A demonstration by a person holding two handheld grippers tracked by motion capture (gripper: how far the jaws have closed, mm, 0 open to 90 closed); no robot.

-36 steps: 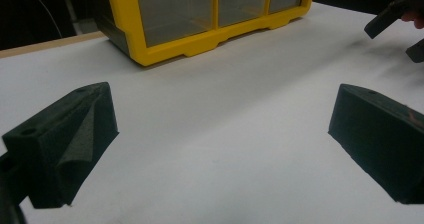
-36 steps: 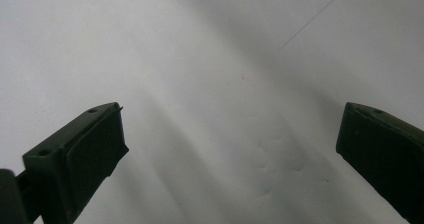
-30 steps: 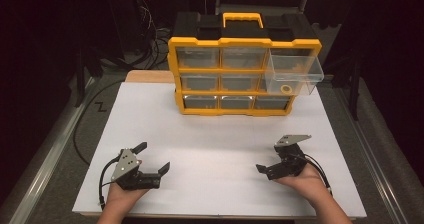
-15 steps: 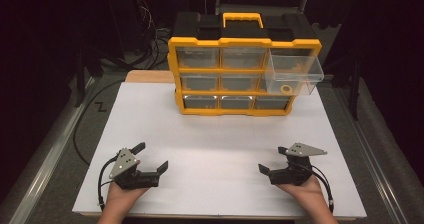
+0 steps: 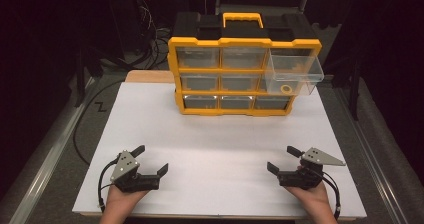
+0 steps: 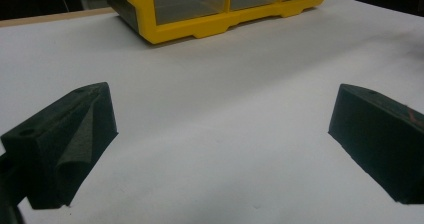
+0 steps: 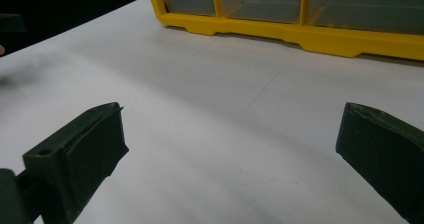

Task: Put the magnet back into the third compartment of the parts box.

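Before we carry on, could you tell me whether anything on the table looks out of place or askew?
One thing: the top right drawer of the yellow organizer is pulled well out, with a small yellow ring inside, while the other drawers sit flush. Both grippers, left and right, rest open on the white board, holding nothing.

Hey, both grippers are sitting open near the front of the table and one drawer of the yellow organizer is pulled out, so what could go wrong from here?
1. The open drawer juts past the organizer front at the top right; a careless reach by the right gripper might knock it or pull it fully out.
2. The small yellow ring inside that drawer could spill if it tips.
3. The organizer stands free on the white board, so pushing the drawer with one gripper might slide it backward.
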